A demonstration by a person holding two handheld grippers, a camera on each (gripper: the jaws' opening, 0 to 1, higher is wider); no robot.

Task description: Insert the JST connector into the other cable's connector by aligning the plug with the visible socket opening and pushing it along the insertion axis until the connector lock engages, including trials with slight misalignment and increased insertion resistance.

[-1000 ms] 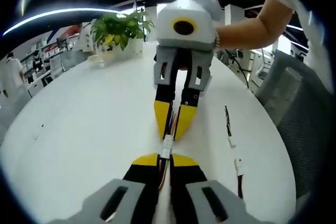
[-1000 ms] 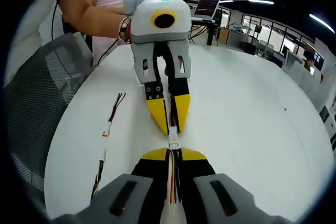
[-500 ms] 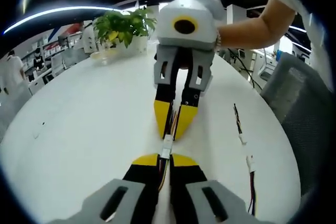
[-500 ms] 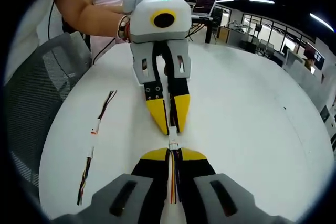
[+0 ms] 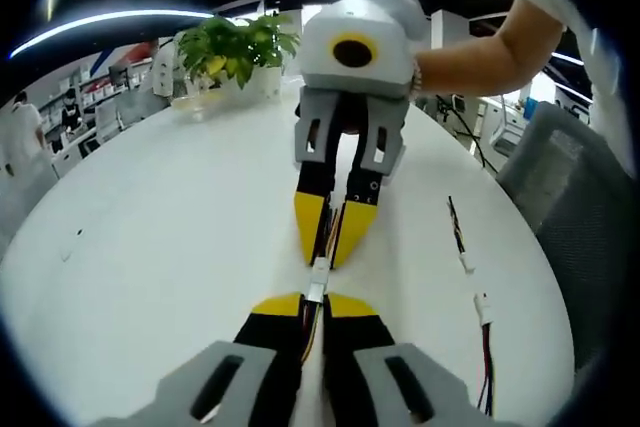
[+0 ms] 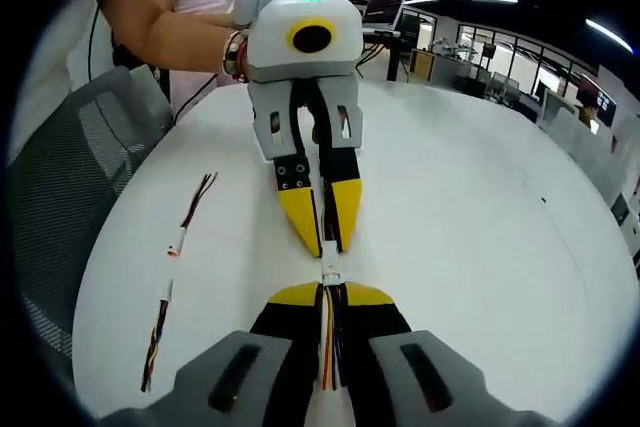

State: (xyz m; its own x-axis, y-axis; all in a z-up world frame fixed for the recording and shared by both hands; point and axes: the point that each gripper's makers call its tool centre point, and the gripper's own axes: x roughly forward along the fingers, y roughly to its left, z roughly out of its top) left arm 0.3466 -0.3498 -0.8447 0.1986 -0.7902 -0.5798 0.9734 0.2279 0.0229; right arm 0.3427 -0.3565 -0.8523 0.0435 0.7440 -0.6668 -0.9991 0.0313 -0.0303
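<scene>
We work over a round white table (image 5: 150, 247) in an open office with ceiling light strips; a potted plant (image 5: 232, 52) stands at the table's far edge in the left gripper view, and a grey mesh chair (image 6: 70, 177) sits beside the table in the right gripper view. A spare pair of cables (image 6: 170, 282) with small white connectors lies on the table, well apart from the grippers.

The JST connector (image 5: 317, 280) is a small white housing, seen as one short white piece between the two sets of yellow tips; we cannot tell whether the lock is engaged. Coloured wires (image 6: 327, 347) run back from it.

Our left gripper (image 5: 312, 304) is closed narrowly on its wires just behind the connector. The right gripper (image 6: 328, 294) is likewise clamped on its wires, tip to tip with the other one above the table.
</scene>
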